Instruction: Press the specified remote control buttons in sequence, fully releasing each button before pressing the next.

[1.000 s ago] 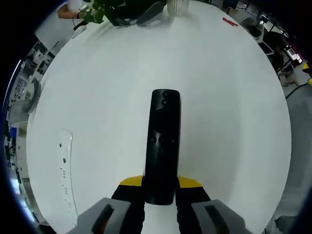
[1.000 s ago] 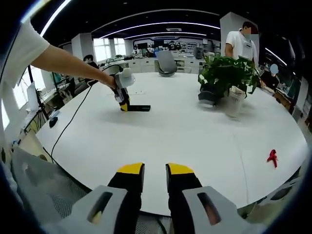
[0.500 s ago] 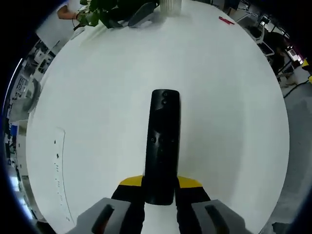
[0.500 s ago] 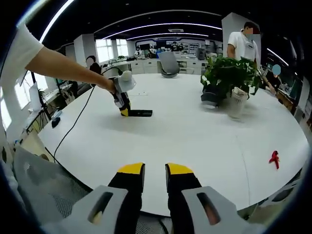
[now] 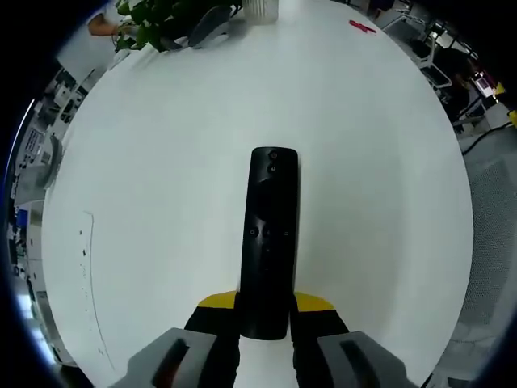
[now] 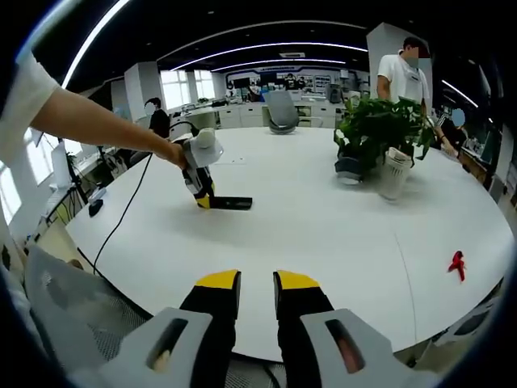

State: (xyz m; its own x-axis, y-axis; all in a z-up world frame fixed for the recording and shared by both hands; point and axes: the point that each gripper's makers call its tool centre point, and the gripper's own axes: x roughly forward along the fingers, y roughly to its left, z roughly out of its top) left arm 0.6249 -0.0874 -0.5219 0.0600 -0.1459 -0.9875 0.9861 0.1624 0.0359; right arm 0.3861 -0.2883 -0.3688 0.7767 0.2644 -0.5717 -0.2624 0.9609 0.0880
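Your left gripper (image 5: 264, 311) clamps the black remote (image 5: 269, 234) mid-bench (image 5: 161, 162), white space all around; your right gripper (image 6: 257, 293) hovers at the near edge, slightly parted, empty.

No legible text, labels, brand marks, numbers or signs in either view. The remote control (image 5: 267, 242) has a plain black face; its buttons carry no readable symbols at this resolution. A faint row of small dark marks on the tabletop (image 5: 363, 162), at about 8 o'clock in the left gripper view, is too small to read. Far-wall panels in the right gripper view are blurred.
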